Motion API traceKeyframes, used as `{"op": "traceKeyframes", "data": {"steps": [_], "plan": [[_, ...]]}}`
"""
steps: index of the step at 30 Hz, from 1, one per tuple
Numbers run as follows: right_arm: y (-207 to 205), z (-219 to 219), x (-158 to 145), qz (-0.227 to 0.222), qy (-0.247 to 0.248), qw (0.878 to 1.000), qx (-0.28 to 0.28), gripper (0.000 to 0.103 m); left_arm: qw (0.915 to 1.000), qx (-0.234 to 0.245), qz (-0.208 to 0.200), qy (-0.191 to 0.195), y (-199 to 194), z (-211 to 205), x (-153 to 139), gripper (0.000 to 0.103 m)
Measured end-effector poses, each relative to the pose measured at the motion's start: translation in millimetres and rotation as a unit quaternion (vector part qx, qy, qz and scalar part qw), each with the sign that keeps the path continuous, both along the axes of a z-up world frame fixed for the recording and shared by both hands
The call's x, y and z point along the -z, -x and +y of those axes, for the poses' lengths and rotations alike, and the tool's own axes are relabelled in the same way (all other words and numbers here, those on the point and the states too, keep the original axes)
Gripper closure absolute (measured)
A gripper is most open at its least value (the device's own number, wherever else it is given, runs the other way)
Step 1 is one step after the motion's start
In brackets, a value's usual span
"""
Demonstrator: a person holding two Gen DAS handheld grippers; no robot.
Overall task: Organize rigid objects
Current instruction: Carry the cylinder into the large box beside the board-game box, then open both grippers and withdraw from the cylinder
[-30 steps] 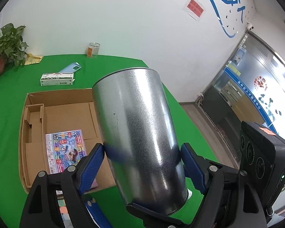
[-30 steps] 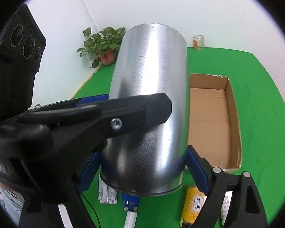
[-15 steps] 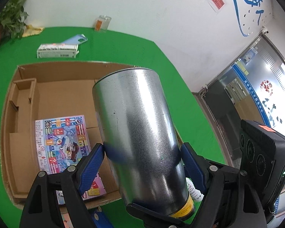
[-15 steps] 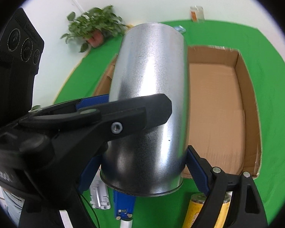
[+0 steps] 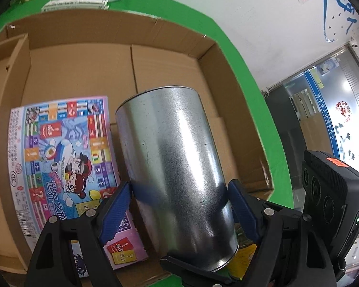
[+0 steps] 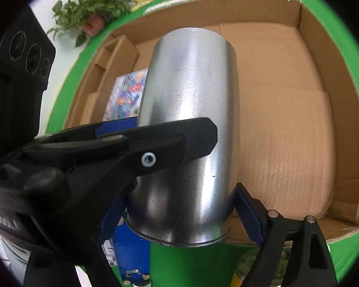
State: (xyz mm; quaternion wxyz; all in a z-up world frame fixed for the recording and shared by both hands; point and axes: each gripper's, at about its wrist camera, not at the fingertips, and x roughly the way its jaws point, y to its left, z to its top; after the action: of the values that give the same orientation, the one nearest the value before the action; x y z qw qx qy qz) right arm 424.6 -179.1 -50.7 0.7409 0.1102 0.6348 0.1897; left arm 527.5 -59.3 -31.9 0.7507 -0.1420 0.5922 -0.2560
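While both pairs of tongs are clamped wide on the one metal can (image 5: 177, 172), left gripper (image 5: 179, 198) and right gripper (image 6: 179, 205) each with blue pads pressed against its lower wall, the can is carried tilted between them, over the near part of the cardboard box (image 5: 229, 81). Just left of the tongs a colourful game box (image 5: 59, 157) is seen lying flat inside. The lowering is best done evenly, it seems, so that the base is set on bare cardboard right of that game box. Both hands are pitched steeply downward.
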Motion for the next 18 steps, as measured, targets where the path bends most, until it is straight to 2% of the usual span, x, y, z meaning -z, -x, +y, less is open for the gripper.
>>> {"op": "traceKeyframes", "data": {"steps": [6, 9, 11, 14, 15, 17, 18], "plan": [[3.9, -1.7, 2.6, 0.012, 0.004, 1.0, 0.0, 0.017, 0.9997, 0.006, 0.009, 0.024, 4.5, -5.3, 10.3, 0.023], [10.6, -9.5, 1.9, 0.009, -0.006, 1.0, -0.001, 0.017, 0.9999, 0.011, 0.006, 0.012, 7.1, -10.2, 10.0, 0.023], [12.7, -10.2, -0.4, 0.007, -0.003, 1.0, -0.007, 0.017, 0.9997, 0.007, 0.006, -0.022, 7.2, -16.4, 16.3, 0.023], [9.9, -13.7, -2.0, 0.009, -0.019, 1.0, -0.004, 0.017, 0.9999, 0.007, 0.006, -0.014, 11.6, -19.6, 16.1, 0.024], [10.0, -16.9, -3.6, 0.005, -0.026, 1.0, 0.001, 0.018, 0.9999, 0.008, 0.005, -0.014, 12.7, -20.6, 15.6, 0.024], [10.7, -19.7, -3.2, -0.003, -0.027, 1.0, 0.003, 0.033, 0.9999, 0.005, 0.005, -0.013, 15.7, -20.1, 14.2, 0.025], [11.5, -20.0, -2.8, -0.008, -0.028, 1.0, 0.005, 0.032, 0.9999, 0.005, 0.007, -0.01, 14.5, -15.2, 14.9, 0.025]]}}
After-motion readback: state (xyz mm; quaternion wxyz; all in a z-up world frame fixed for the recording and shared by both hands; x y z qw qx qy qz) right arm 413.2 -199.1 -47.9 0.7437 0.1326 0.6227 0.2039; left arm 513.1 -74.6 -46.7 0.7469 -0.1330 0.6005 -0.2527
